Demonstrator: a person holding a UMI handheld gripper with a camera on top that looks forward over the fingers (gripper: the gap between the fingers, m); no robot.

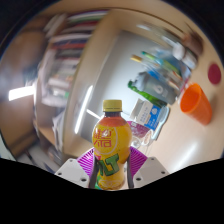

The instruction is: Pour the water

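A yellow-orange drink bottle with a yellow cap and a green-lettered label stands upright between my fingers. My gripper is shut on the bottle, its purple pads pressing both sides of the lower body. The bottle is lifted and the scene behind it is tilted. An orange cup lies beyond the bottle to the right, on a white table.
Past the bottle lie snack packets and a blue-white pouch on the white table. Green packets are farther back. A dark red round thing is at the far right. Shelves with papers stand to the left.
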